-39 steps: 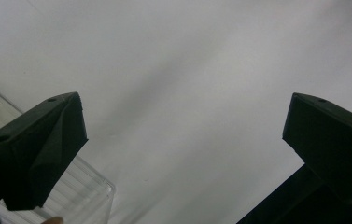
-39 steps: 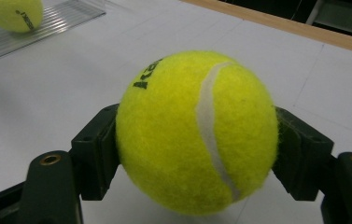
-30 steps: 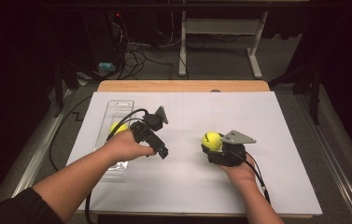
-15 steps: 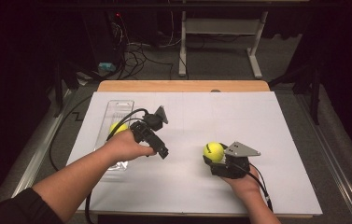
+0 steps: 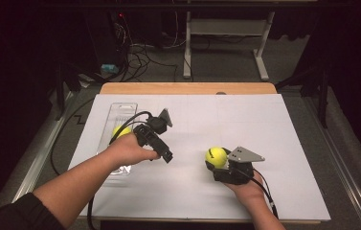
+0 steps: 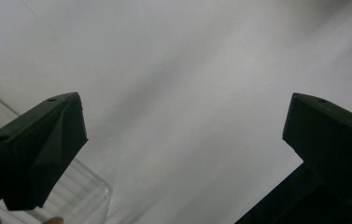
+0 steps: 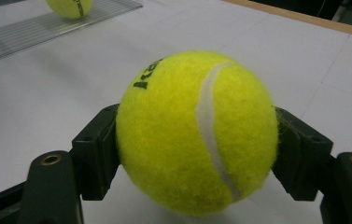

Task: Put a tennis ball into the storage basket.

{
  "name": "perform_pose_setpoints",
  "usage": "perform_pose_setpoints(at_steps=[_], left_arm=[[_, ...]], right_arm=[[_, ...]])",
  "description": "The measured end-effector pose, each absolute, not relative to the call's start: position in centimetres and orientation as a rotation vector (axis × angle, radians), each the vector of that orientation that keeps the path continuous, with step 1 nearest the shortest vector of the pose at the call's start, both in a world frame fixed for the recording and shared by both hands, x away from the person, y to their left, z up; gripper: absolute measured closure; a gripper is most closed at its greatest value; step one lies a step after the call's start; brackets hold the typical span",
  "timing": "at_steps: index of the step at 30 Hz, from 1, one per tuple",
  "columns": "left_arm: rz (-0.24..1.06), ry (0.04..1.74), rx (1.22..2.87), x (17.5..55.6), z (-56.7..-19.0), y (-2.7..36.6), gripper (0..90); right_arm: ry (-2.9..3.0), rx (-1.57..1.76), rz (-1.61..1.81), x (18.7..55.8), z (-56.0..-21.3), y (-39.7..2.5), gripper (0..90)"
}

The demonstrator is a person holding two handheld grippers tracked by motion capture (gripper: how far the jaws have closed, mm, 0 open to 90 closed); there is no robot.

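The landmark here was the clear ribbed plastic tray (image 5: 117, 120) lying along the left edge of the white paper-covered table (image 5: 274, 124). One fuzzy yellow tennis ball (image 5: 119, 131) already sat in that tray, partly behind the person's left hand (image 5: 129, 149). The left gripper (image 5: 161, 146) hung just to the right of the tray, its jaws spread wide with nothing between them, and the tray's corner (image 6: 89, 196) peeked in beside one jaw in the left gripper view.

Well to the right of the tray, the right gripper (image 5: 219, 163) was clamped on a second yellow tennis ball with black lettering (image 7: 197, 133), jaws pressing its two sides, low over the table or resting on it; I couldn't tell which.

My read: the job was carrying that ball over to the tray. To do it well I'd have kept the squeeze steady and centred, since felt balls squirt out of an off-centre pinch, lifted clear of the paper, and set it down beside the first ball rather than on it. I'd also have kept the free gripper out of the path.
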State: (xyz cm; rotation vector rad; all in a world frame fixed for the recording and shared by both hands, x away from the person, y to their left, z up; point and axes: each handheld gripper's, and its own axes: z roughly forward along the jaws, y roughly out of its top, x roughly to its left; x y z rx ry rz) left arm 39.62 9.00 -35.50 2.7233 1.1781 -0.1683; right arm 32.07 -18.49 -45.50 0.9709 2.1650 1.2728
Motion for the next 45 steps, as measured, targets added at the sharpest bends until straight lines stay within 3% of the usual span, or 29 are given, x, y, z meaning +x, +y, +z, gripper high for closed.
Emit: perform_pose_setpoints(at_steps=[45], left_arm=[[-0.167,1.186,2.718,39.5,-35.2,9.2,0.7]], right_arm=[[2.229,0.800,1.352,32.4,-44.4,-11.9,27.2]])
